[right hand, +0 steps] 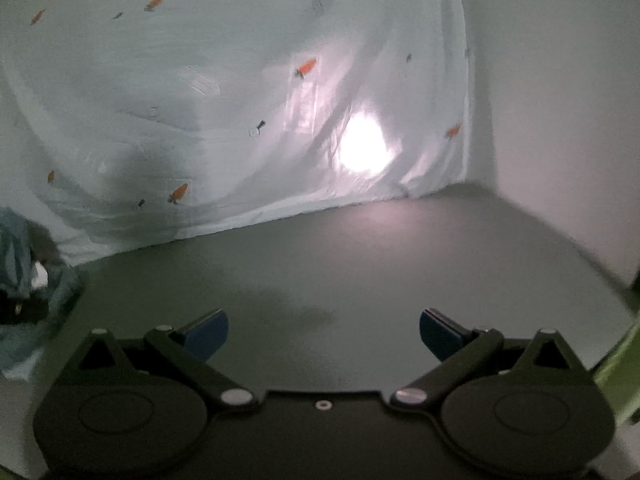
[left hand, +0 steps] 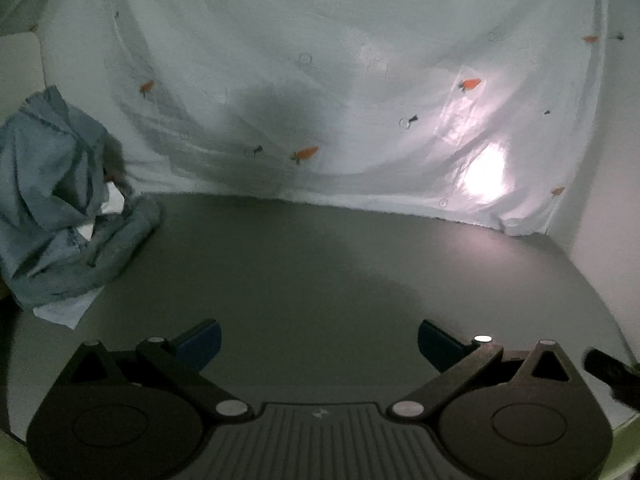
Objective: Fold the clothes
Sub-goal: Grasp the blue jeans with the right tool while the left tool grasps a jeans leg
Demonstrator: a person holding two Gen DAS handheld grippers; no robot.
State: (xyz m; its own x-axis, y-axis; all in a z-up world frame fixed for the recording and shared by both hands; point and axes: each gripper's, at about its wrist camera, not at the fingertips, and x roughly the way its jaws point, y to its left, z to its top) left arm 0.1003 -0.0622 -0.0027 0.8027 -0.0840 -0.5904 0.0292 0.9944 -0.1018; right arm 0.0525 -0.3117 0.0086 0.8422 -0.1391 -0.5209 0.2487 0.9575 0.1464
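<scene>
I see the clothes (left hand: pixel 60 200) as a crumpled blue-grey heap with a bit of white cloth showing underneath, sitting at the far left of the grey counter (left hand: pixel 320 272), just beside the hanging white sheet (left hand: pixel 320 60) (the one dotted with small orange carrots). From my right wrist view the same heap (right hand: pixel 28 280) sits at the left edge, blurred. My left tool (left hand: pixel 319 340) hovers low over the bare counter, its blue-tipped fingers (left hand: pixel 204 338) spread wide apart, holding nothing. My right tool (right hand: pixel 323 332) sits the same way, fingers apart and empty, well apart from the heap.
</scene>
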